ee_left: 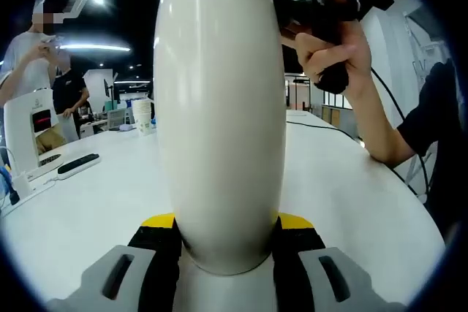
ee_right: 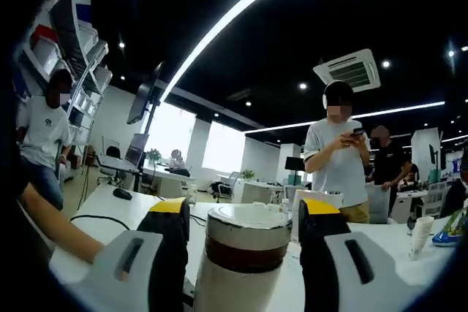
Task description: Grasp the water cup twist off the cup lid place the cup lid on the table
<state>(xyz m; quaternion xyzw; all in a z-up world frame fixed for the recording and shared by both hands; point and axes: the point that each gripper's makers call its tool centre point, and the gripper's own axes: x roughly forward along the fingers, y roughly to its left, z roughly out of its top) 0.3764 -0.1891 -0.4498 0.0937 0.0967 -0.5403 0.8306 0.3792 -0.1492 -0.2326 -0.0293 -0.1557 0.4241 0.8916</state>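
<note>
The water cup (ee_left: 219, 115) is creamy white. Its cup lid (ee_right: 248, 226) is white with a dark brown band underneath. The fingers (ee_right: 172, 253) are black with yellow tips and grey backs. The desk (ee_left: 110, 195) is white.

Open-plan office, long white desks (ee_left: 344, 195), ceiling air-conditioning vent (ee_right: 351, 71) (strip lighting overhead)

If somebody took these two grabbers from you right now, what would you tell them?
Left gripper: shut on the white water cup, holding its body upright above the white table.
Right gripper: jaws on either side of the cup lid at the cup's top; whether they are pressing it cannot be told.
Done: cup grasped.
Left: twist the lid off, then set it on the table.
</note>
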